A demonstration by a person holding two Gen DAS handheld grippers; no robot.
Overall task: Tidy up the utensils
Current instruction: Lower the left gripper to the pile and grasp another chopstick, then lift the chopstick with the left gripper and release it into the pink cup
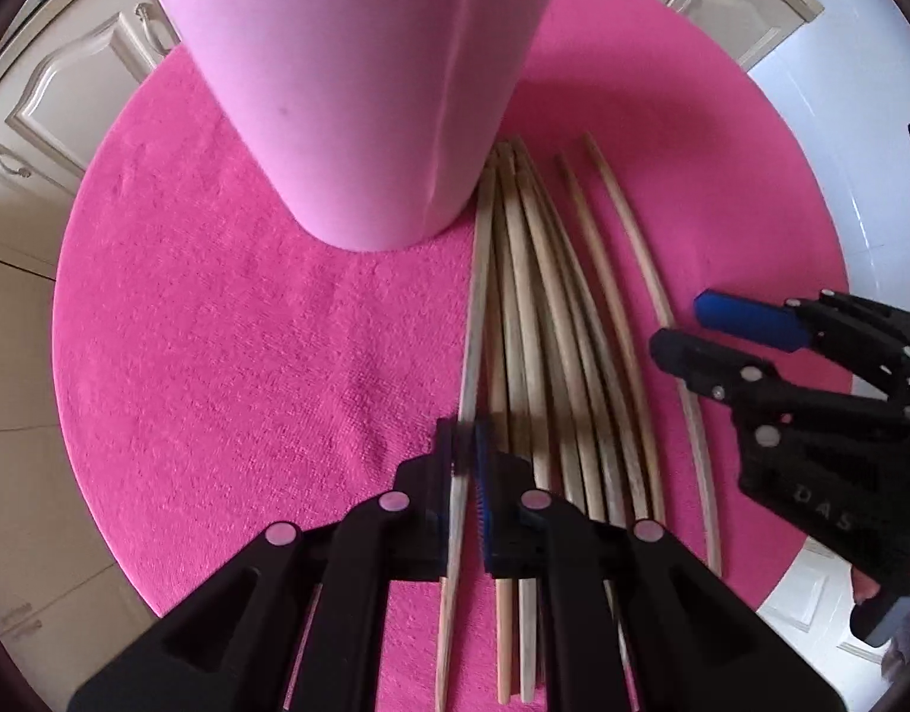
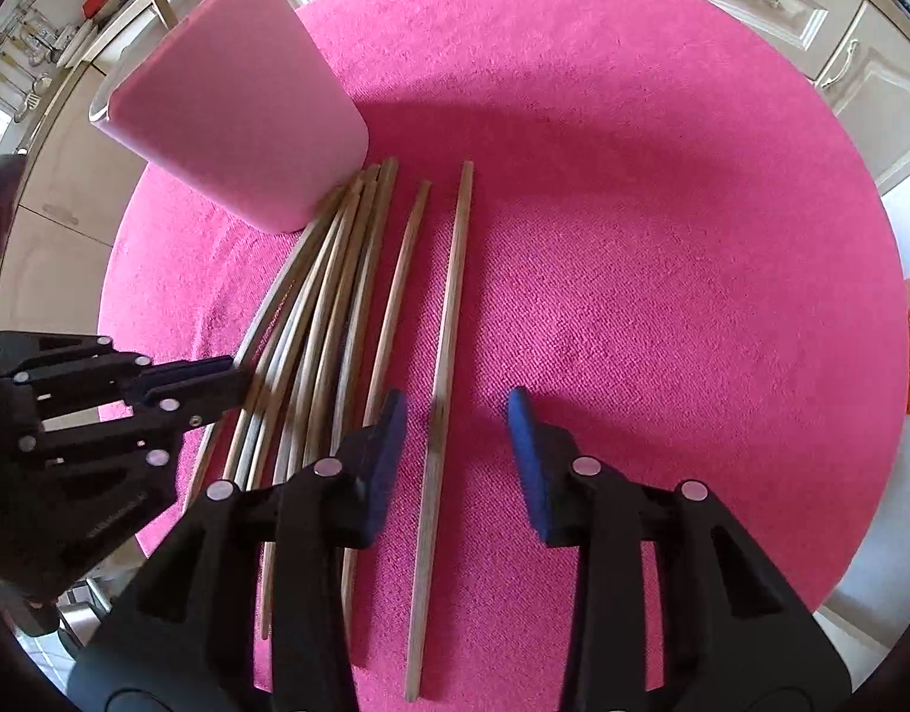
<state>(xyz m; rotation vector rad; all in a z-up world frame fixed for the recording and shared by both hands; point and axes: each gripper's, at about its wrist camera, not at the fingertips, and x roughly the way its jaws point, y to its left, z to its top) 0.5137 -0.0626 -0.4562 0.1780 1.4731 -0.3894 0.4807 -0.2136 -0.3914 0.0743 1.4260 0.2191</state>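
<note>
Left gripper (image 1: 468, 463) clenched on the leftmost chopstick (image 1: 476, 296), right gripper (image 2: 458, 409) released over the rightmost chopstick (image 2: 449, 320)
The sticks lie fanned on the pink mat (image 1: 218, 326), tips by the cup (image 1: 348, 95), likely their holder; only the right view shows one stick between its spread jaws

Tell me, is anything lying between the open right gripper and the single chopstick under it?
Nothing visible does. The right gripper is open, and the separate chopstick lies on the pink mat in line with the gap between its jaws. The nearest other chopstick lies apart, to the left.
</note>
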